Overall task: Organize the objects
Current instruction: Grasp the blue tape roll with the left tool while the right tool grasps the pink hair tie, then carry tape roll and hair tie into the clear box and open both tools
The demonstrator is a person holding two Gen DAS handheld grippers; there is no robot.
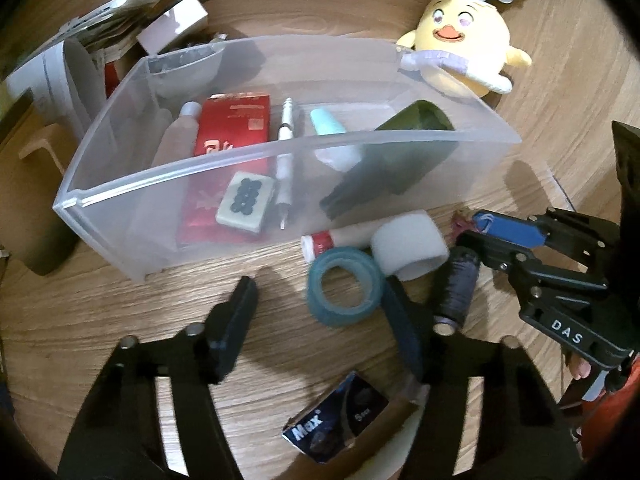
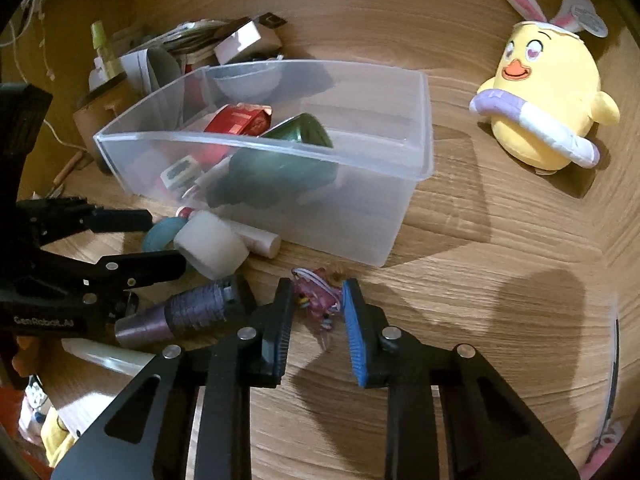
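A clear plastic bin [image 1: 100,196] [image 2: 416,128] on the wooden table holds a red packet [image 1: 234,124], a pen [image 1: 286,148], a mahjong tile [image 1: 246,204], a dark green object [image 1: 416,136] and small bottles. In front of it lie a blue tape roll [image 1: 344,286], a white roll [image 1: 408,246] [image 2: 210,250], a tube [image 1: 320,242] and a purple thread spool [image 1: 456,284] [image 2: 188,314]. My left gripper [image 1: 320,300] is open around the tape roll. My right gripper [image 2: 316,308] [image 1: 492,236] is open astride a small pink trinket [image 2: 316,298], low over the table.
A yellow plush chick with bunny ears [image 1: 464,40] [image 2: 548,96] sits right of the bin. Boxes and papers [image 1: 120,32] [image 2: 224,44] pile up behind the bin's left end. A dark "Max" box [image 1: 336,424] lies near my left gripper. Bare wood [image 2: 500,280] lies to the right.
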